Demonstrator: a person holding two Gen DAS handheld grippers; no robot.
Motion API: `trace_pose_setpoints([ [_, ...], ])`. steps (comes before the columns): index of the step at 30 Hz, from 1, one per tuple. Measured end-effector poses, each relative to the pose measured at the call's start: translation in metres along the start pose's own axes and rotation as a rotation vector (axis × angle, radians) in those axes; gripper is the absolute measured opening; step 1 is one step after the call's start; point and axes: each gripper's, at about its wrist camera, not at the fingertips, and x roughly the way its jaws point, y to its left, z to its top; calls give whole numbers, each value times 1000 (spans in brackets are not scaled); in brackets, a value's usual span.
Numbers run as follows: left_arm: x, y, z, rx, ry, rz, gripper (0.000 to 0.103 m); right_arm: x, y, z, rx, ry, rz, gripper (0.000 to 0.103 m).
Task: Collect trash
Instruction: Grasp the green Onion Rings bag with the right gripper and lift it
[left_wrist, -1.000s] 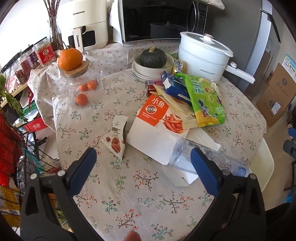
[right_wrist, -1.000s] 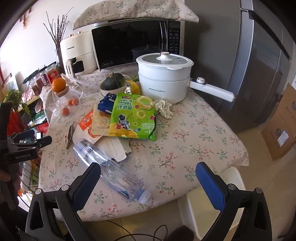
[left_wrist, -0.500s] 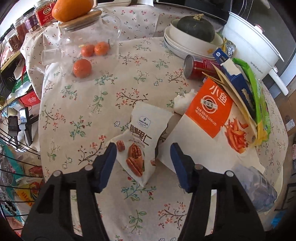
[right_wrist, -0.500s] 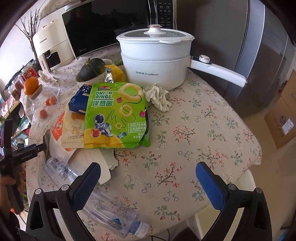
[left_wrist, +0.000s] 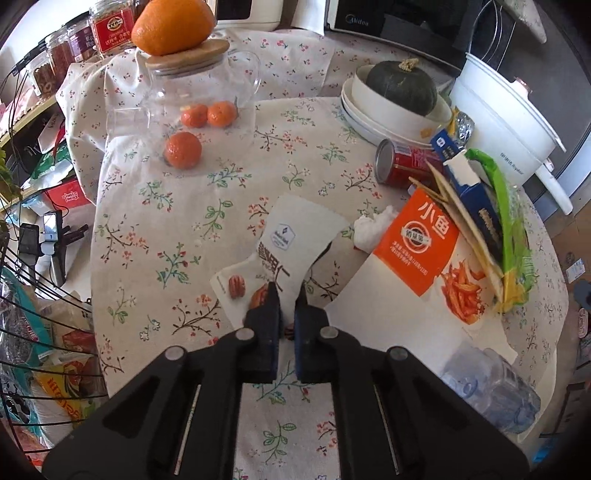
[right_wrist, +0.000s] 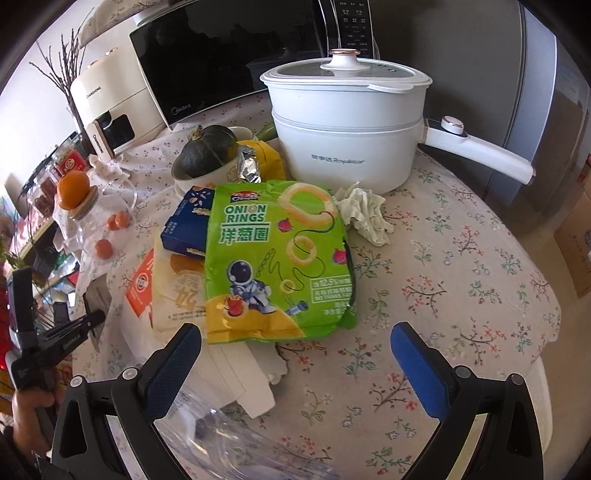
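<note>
A white pecan snack packet (left_wrist: 291, 236) lies on the floral tablecloth (left_wrist: 155, 229). My left gripper (left_wrist: 287, 295) is closing its jaws on the packet's near edge, and the foil is pinched between the pads. My right gripper (right_wrist: 295, 332) hangs open just in front of a green onion-rings bag (right_wrist: 277, 258), with nothing between its fingers. More litter is piled beside it: an orange-and-white carton (left_wrist: 421, 240), a blue box (right_wrist: 188, 221), a red can (left_wrist: 399, 164), a crumpled tissue (right_wrist: 365, 210) and a clear plastic bottle (left_wrist: 491, 387).
A white electric pot (right_wrist: 347, 122) with a long handle stands behind the bag. A dark squash in stacked bowls (left_wrist: 400, 86) and a glass jar with oranges (left_wrist: 192, 99) sit farther back. A microwave (right_wrist: 221, 55) is behind them. A wire rack (left_wrist: 29, 332) stands left of the table.
The left gripper dropped toward the pecan packet and its jaws went from wide open to pinching it. The right gripper moved in closer over the table toward the onion-rings bag.
</note>
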Motion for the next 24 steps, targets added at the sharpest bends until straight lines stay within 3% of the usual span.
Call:
trace_pose_setpoints([
  [6, -29, 3, -8, 36, -46, -47, 7, 33, 37, 7, -40, 15, -19, 102],
  [16, -45, 11, -16, 33, -67, -82, 7, 81, 65, 13, -15, 8, -109, 89],
  [18, -45, 9, -16, 36, -66, -90, 7, 88, 67, 14, -22, 10, -137, 81],
  [20, -45, 7, -16, 38, -68, -97, 7, 93, 66, 14, -15, 25, -150, 58],
  [21, -46, 6, -16, 38, -71, -101, 7, 94, 64, 13, -16, 34, -150, 51],
  [23, -49, 5, -15, 37, -78, -107, 7, 90, 64, 14, -43, 33, -165, 23],
  [24, -50, 4, -15, 35, -83, -110, 7, 86, 63, 14, -58, 18, -175, 19],
])
